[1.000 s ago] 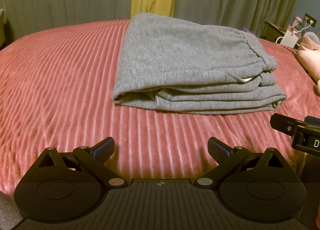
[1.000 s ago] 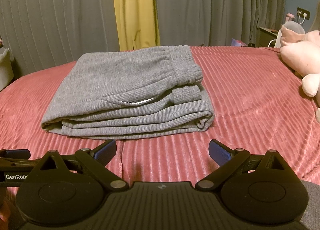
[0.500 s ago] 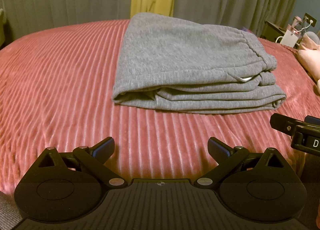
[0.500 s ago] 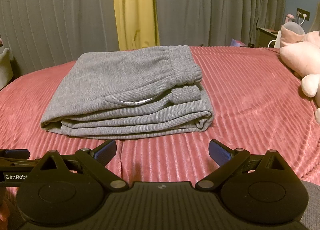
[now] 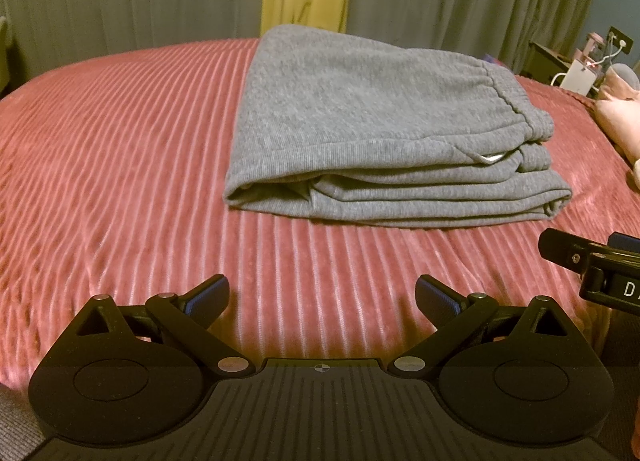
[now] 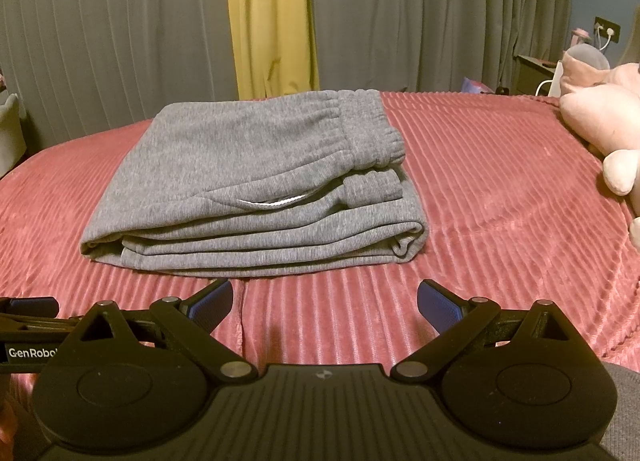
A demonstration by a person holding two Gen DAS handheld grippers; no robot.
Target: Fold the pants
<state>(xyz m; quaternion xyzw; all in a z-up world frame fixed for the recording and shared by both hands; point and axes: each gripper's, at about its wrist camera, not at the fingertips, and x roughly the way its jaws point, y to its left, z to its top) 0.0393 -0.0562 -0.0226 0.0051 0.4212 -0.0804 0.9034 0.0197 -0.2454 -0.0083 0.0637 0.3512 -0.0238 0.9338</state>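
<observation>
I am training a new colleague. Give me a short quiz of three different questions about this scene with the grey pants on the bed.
1. True or false: the right gripper is shut on the grey pants.
2. Which object lies on the red bedspread, right of the pants? A) a pink plush toy B) a book C) a shoe
3. Fill in: the jaws of the left gripper are ____.

Key: 1 false, both grippers are apart from the pants; 2 A, pink plush toy; 3 open.
</observation>
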